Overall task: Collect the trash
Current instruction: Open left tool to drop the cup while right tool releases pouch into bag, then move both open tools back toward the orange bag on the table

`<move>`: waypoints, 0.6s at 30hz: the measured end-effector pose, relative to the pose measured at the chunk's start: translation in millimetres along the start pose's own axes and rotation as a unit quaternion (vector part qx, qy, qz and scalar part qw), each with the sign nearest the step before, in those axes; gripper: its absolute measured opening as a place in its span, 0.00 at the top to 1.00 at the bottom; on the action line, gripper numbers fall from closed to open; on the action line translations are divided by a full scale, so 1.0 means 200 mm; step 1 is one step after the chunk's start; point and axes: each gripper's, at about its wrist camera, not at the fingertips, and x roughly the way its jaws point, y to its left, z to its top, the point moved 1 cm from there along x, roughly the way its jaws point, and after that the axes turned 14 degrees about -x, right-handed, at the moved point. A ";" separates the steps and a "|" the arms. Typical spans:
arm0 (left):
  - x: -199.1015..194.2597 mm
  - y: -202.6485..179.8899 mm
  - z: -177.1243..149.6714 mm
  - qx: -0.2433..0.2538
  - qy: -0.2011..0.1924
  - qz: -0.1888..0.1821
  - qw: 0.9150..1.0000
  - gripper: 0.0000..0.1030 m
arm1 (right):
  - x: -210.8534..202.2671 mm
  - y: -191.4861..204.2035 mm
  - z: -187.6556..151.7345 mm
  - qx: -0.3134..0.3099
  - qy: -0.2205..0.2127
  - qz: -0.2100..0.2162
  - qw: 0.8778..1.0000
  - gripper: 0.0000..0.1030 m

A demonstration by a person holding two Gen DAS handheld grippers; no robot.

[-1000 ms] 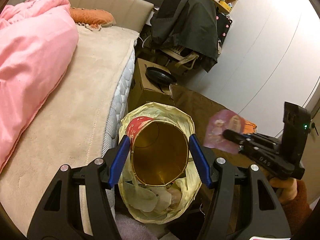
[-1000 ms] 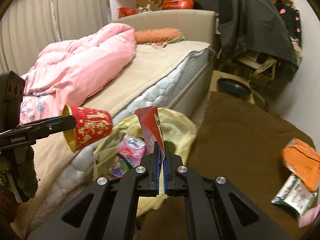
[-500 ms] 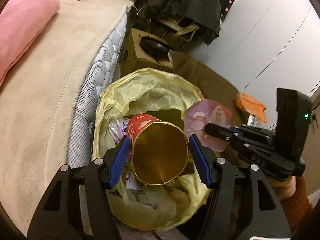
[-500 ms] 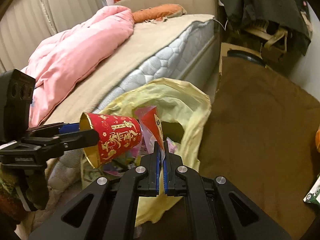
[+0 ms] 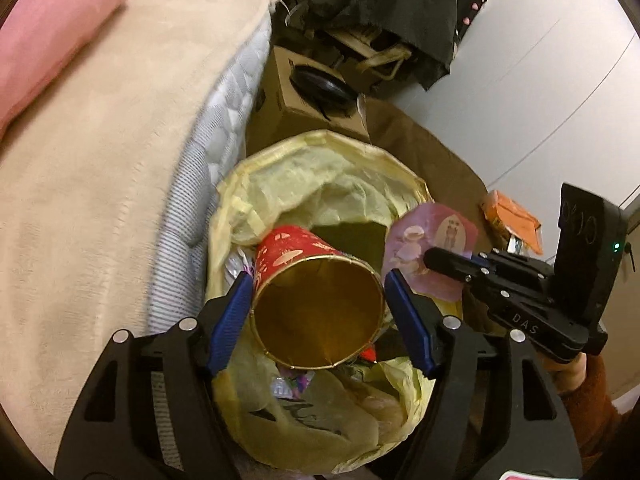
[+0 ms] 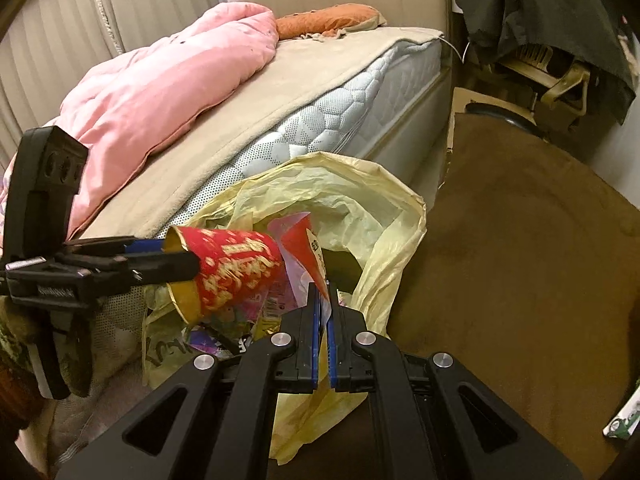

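My left gripper [image 5: 318,286] is shut on a red paper cup with a gold inside [image 5: 316,312] and holds it on its side over the open yellow trash bag [image 5: 320,168]. The cup also shows in the right wrist view [image 6: 232,270], with the left gripper [image 6: 176,258] beside it. My right gripper [image 6: 323,292] is shut on a flat red and pink wrapper [image 6: 306,246] over the bag's mouth [image 6: 384,200]. In the left wrist view the right gripper [image 5: 434,258] holds the wrapper [image 5: 430,252] at the bag's right rim. The bag holds several pieces of trash.
A bed [image 6: 328,92] with a pink duvet [image 6: 176,80] stands to the left of the bag. A brown rug [image 6: 532,264] lies to the right, with an orange packet [image 5: 512,222] and another packet [image 6: 624,424] on it. A cardboard box [image 5: 304,100] and a draped chair [image 5: 384,16] stand behind.
Both grippers have moved down and closer to the bag. The cup and the wrapper now hang lower over its mouth. Both grips are unchanged.
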 end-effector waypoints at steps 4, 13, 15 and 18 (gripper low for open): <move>-0.08 0.00 0.01 -0.005 -0.023 0.006 1.000 0.36 | -0.03 0.01 0.00 -0.004 -0.009 -0.014 1.000 0.84; -0.31 -0.08 0.02 0.008 -0.097 0.023 0.995 0.36 | -0.17 0.02 -0.01 -0.004 -0.034 -0.028 0.999 0.55; -0.34 -0.12 0.01 0.018 -0.111 0.030 0.993 0.36 | -0.21 0.02 -0.03 0.000 -0.037 -0.032 0.999 0.55; -0.38 -0.20 -0.02 0.031 -0.125 0.031 0.991 0.36 | -0.30 -0.01 -0.08 0.008 -0.044 -0.047 0.998 0.54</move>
